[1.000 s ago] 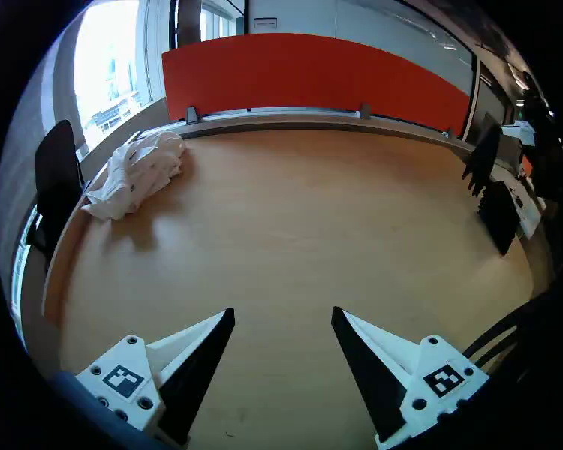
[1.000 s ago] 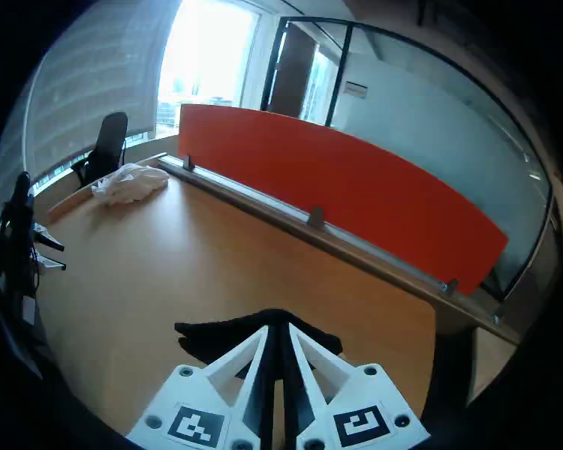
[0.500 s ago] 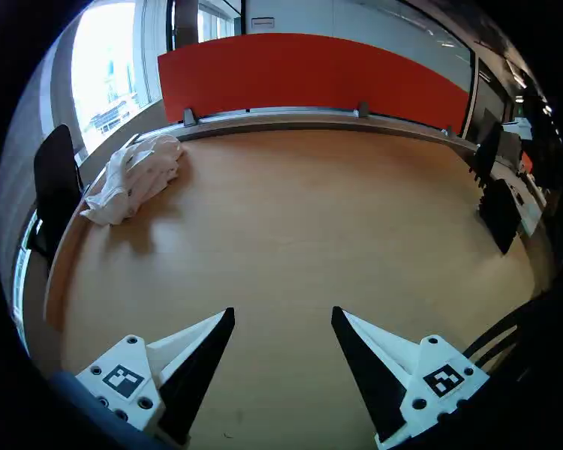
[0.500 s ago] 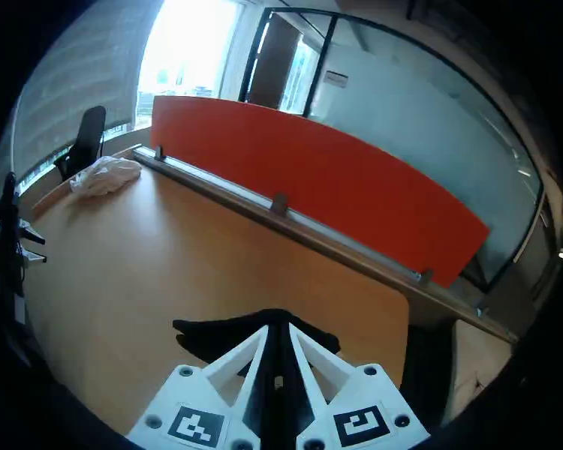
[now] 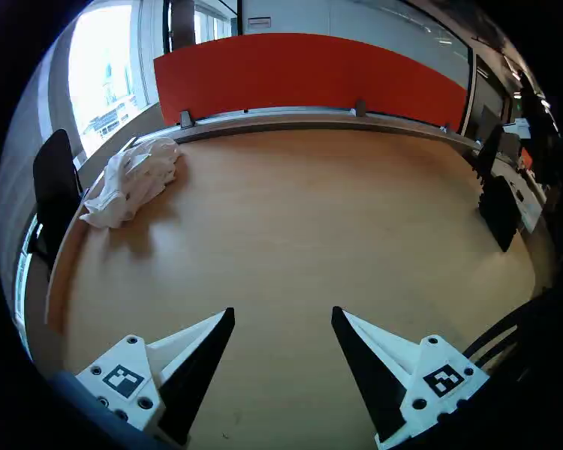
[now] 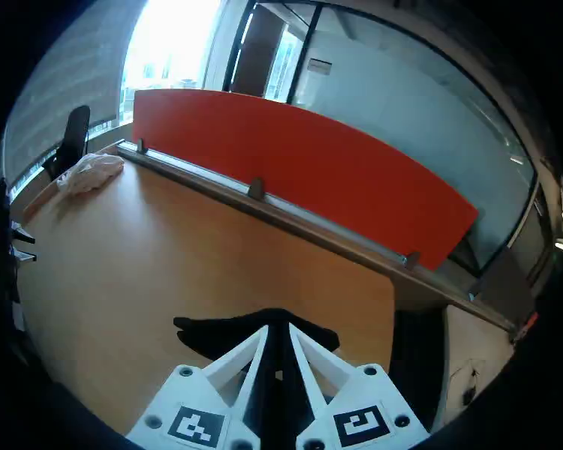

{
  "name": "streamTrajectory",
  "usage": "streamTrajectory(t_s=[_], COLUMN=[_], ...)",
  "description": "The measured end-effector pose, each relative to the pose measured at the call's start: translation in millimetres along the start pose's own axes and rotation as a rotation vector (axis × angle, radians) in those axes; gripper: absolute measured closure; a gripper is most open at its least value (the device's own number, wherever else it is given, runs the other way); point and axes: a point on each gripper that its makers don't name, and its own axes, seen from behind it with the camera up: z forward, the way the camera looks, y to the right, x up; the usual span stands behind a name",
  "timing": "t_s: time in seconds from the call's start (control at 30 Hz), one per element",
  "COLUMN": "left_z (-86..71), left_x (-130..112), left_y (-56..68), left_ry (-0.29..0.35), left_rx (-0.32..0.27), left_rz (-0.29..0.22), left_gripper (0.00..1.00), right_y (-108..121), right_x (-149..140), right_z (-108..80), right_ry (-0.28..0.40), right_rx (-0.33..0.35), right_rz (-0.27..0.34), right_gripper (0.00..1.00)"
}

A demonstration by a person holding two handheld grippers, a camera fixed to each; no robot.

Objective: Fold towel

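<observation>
Plainly spread, the left gripper [image 5: 281, 310] holds its two fingers wide apart over bare wood, touching nothing. The right gripper [image 6: 278, 328] has its two fingers pressed together, with only a thin dark slit between them. They pinch a black cloth [image 6: 206, 336] that pokes out on both sides of the tips, toward 9 and 3 o'clock. Both grippers hang above one light wooden tabletop [image 5: 319, 217] with a curved edge. A single white towel [image 5: 133, 180] lies crumpled in a heap at about 10 o'clock in the left gripper view, near the tabletop's far corner and well apart from both grippers. In the right gripper view the same towel [image 6: 92, 171] sits small at 10 o'clock. Along the tabletop's far edge, at 12 o'clock, stands one long orange partition [image 5: 311, 71] on a grey rail, and the right gripper view shows three grey brackets [image 6: 256, 187] along that rail. One black chair [image 5: 55, 187] stands past the tabletop at 9 o'clock, before a bright window [image 5: 101, 82]. Behind the partition runs a glass wall [image 6: 401, 112]. At 3 o'clock in the left gripper view are some shapes too dark to make out.
</observation>
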Motion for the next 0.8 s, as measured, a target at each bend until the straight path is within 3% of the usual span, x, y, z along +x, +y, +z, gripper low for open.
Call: streamTrajectory(t_s=[0.47, 0.8], left_z=[1.5, 2.7], left_x=[3.8, 5.8], left_y=[7.8, 15.1], left_ry=[0.000, -0.003], left_rx=[-0.009, -0.022], left_rz=[0.016, 0.034], left_gripper=[0.04, 0.04], right_y=[15.8, 25.6], right_x=[-28.4, -96.6], right_z=[-17.1, -47.4], right_ry=[-0.028, -0.106], right_rx=[-0.028, -0.060], right_rz=[0.026, 0.079], right_gripper=[0.96, 0.96])
